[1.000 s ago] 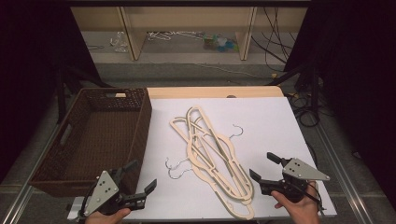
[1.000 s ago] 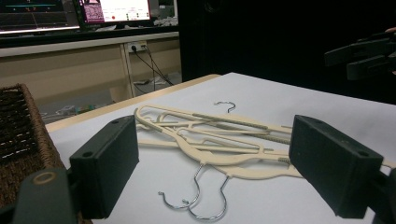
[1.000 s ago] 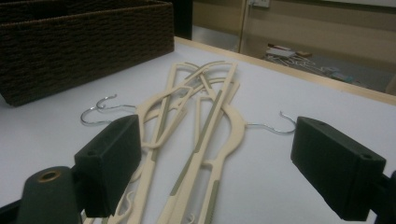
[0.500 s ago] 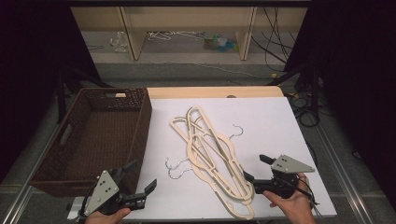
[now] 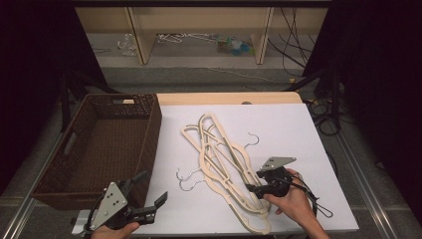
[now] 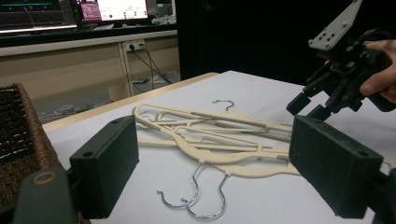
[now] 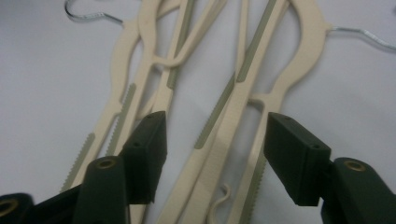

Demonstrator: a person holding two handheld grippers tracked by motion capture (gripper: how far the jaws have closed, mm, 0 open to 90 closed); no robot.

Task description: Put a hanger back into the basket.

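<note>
Three cream hangers (image 5: 224, 167) piled on white board (image 5: 298, 134); one basket (image 5: 99, 144); right gripper (image 7: 210, 154) jaws closing astride hanger arm, not yet pressing; left gripper (image 6: 215, 163) jaws released.

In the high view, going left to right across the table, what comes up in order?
Wicker basket → left tongs → chrome hanger hooks → pile of cream hangers → right tongs, over the pile's near end.

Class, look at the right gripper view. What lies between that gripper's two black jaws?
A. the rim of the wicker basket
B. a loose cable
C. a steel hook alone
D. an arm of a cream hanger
D: in its own view the right gripper straddles a cream hanger arm with gaps at both pads, the jaws having just been closing; the wicker basket stands far off at the table's left.
</note>
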